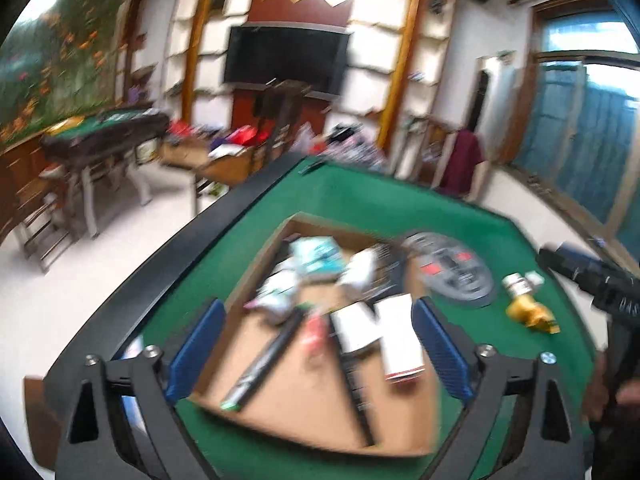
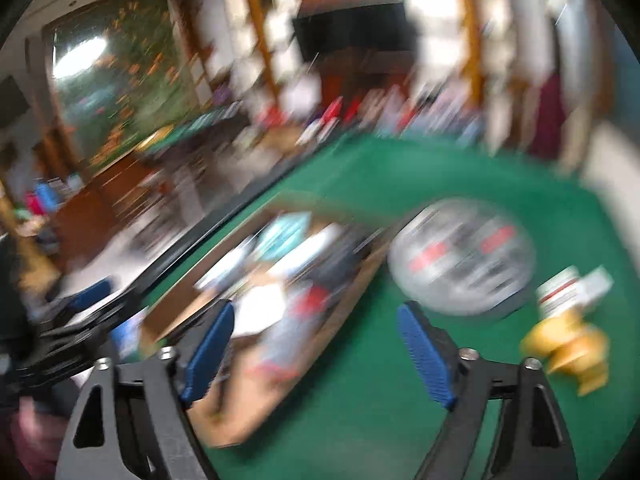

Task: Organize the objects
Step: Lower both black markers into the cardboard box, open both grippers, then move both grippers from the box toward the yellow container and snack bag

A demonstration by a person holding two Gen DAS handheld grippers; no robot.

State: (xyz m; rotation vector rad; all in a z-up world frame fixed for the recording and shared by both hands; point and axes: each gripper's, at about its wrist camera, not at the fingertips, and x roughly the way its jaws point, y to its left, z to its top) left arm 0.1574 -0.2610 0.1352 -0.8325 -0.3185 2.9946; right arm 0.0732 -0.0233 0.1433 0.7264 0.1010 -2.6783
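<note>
A shallow cardboard box [image 1: 316, 412] lies on the green felt table [image 1: 400, 204]. It holds a white carton [image 1: 380, 332], a black pen-like stick [image 1: 264, 364], teal and white packets [image 1: 316, 260] and other small items. My left gripper [image 1: 318, 348] hangs above the box, open, with nothing between its blue pads [image 1: 196, 348]. The right wrist view is badly blurred. My right gripper [image 2: 316, 352] is open over the box's right edge [image 2: 340, 320] and holds nothing. Right of the box lie a round grey disc [image 2: 460, 256], a yellow toy [image 2: 568, 348] and a small white-capped bottle [image 2: 560, 288].
The other gripper's black body [image 1: 600, 284] and a hand [image 1: 612, 392] show at the right edge of the left wrist view. Beyond the table's black rim [image 1: 160, 264] lie white floor, another green-topped table [image 1: 104, 128], cluttered boxes and a dark screen [image 1: 284, 58].
</note>
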